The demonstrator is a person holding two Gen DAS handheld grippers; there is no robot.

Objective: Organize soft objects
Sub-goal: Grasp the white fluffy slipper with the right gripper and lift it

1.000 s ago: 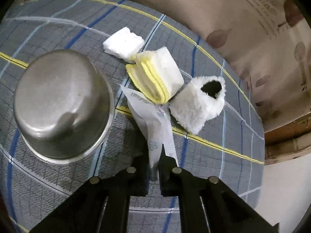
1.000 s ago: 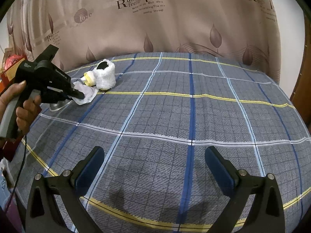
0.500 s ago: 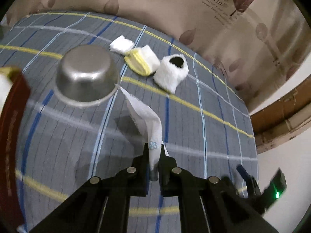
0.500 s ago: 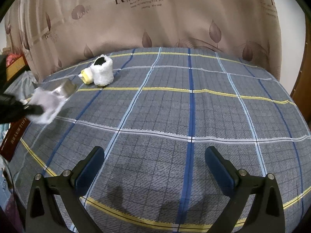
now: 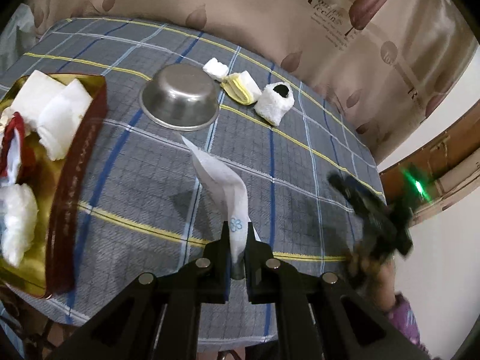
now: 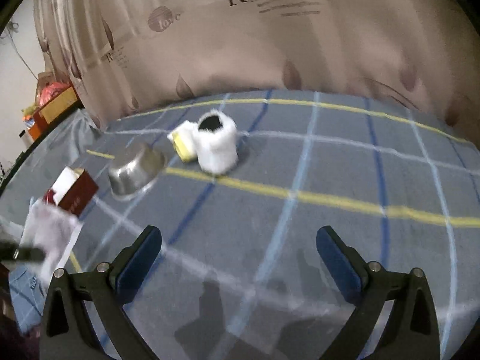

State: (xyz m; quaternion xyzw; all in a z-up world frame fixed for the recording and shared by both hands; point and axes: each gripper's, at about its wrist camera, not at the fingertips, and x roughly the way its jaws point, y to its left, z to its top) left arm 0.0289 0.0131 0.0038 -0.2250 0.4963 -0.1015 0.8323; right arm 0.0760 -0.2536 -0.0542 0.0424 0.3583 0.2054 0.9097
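A beige curtain (image 5: pixel 300 39) printed with leaves and lettering is hanging behind a bed covered by a grey plaid sheet (image 5: pixel 144 186) with blue, white and yellow lines. At the sheet's left edge in the left wrist view, a dark red box (image 5: pixel 75 180) with a gold lining is sitting, holding several white soft pieces (image 5: pixel 57 120). Beyond it, toward the curtain, a steel bowl (image 5: pixel 180 102) is lying upside down. Just beyond the bowl, a fluffy white cuff (image 5: pixel 274 103) with a dark opening is standing beside a folded yellow and white cloth (image 5: pixel 240 87), and a small white pad (image 5: pixel 215 69) is lying against the cloth's far end. The left gripper (image 5: pixel 238 258) is pinching a white tissue (image 5: pixel 222 180) with a blue flower mark between fully closed fingers; the tissue is rising from the grip, clear of the sheet and short of the bowl. The right gripper (image 6: pixel 238 264) is hovering over bare sheet with its blue-padded fingers spread wide and nothing between them, pointing toward the cuff. In the right wrist view the picture is blurred.
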